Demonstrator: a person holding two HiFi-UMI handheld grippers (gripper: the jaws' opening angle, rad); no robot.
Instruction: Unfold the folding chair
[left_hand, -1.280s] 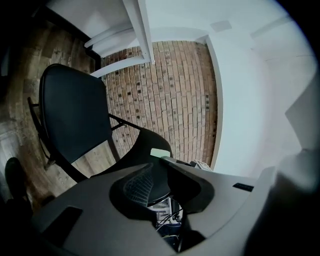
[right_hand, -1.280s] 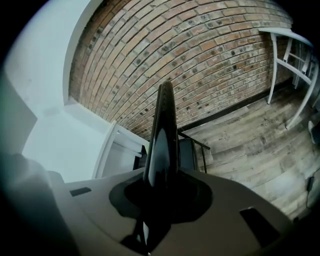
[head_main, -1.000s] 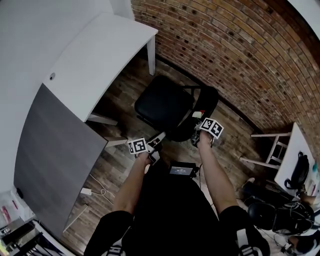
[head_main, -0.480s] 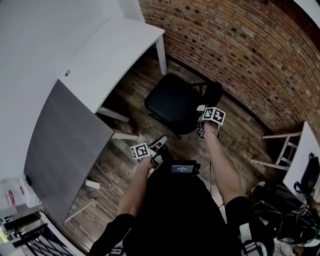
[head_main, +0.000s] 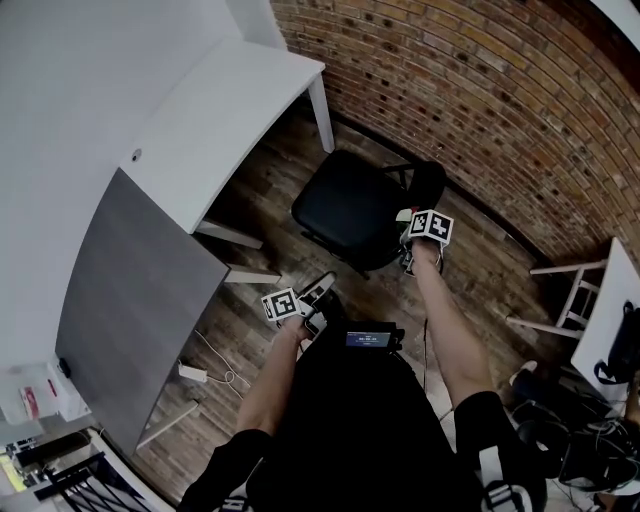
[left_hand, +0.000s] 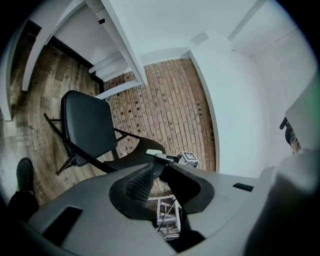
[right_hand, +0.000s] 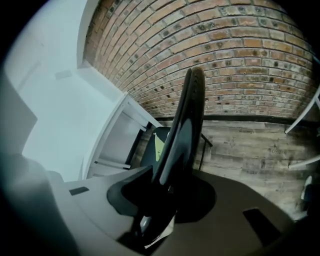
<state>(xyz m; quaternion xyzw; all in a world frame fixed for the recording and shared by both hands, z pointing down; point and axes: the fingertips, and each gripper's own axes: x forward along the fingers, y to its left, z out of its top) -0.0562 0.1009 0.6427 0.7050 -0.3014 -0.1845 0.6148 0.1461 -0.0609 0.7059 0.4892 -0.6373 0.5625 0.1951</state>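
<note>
Running along the far side of the room, the brick wall (head_main: 480, 90) meets the wooden floor (head_main: 262, 175). A white surface (head_main: 220, 110) stands against the corner at the left. A grey surface (head_main: 130, 290) adjoins it on the near side.

The folding chair (head_main: 345, 205) stands on the floor between the white surface and the brick wall. It is unfolded: the black seat lies level on its dark frame legs. The backrest (head_main: 428, 183) rises at the side of the seat nearest the wall. A white frame stool (head_main: 558, 295) stands well apart from the chair, at the right edge of the head view.

The person stands just behind the chair, with both forearms extended towards it.

The right gripper (right_hand: 171, 171) is at the top edge of the backrest and points steeply down. Its jaws have just been opening. The backrest edge stands between them, and the jaws are parted around it without a firm clamp.

The left gripper (left_hand: 160, 167) is held near the person's waist, apart from the chair and pointing roughly level. Its jaws stand a narrow gap apart and hold nothing. The chair shows beyond them, untouched by this gripper.

A white power strip (head_main: 193, 373) lies on the floor beside the grey surface.
</note>
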